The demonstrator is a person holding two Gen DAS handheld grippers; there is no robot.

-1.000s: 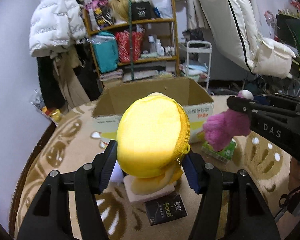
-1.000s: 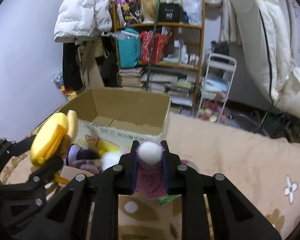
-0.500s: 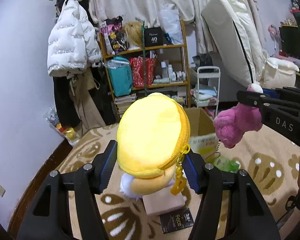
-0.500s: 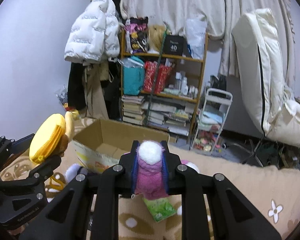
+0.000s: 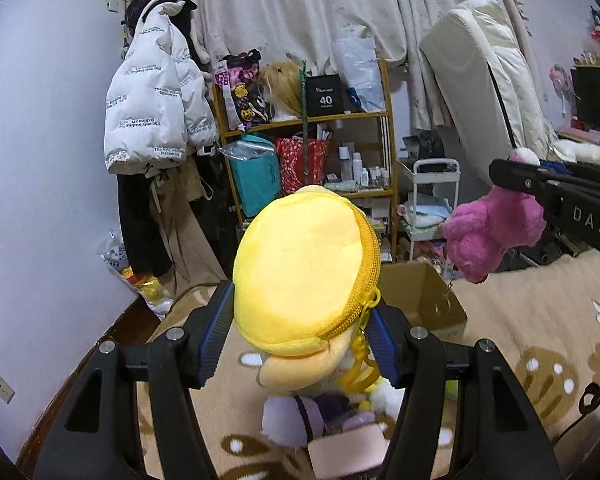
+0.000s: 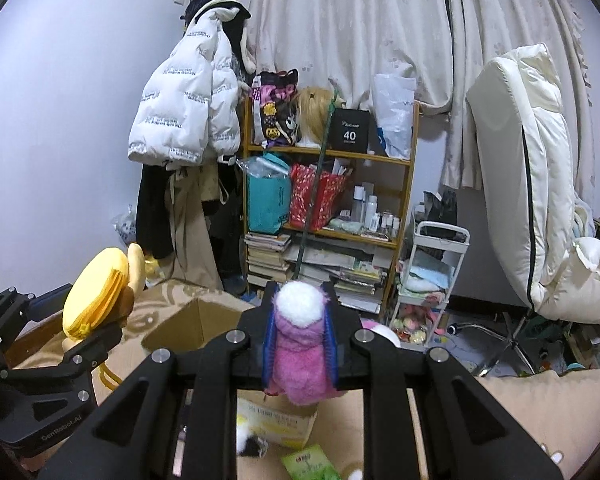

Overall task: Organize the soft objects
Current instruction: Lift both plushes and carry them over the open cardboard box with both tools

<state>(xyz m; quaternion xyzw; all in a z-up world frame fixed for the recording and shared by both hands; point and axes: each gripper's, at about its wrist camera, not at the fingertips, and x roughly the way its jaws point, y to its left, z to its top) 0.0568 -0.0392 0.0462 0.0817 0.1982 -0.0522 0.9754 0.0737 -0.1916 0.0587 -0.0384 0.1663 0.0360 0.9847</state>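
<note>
Two plush toys are held aloft: the left gripper (image 5: 300,336) jaws clamp one round yellow zippered plush (image 5: 304,272); the right gripper (image 6: 298,340) jaws pinch one fuzzy pink plush (image 6: 300,360) above one open cardboard box (image 6: 188,328).

My yellow plush pouch (image 5: 304,268) hides most of the cardboard box (image 5: 424,300) and the toys beneath it (blurred, purple and white). The pink box (image 5: 348,452) is cut off at the bottom edge. Print on the green packet (image 6: 310,462) is unreadable.
</note>
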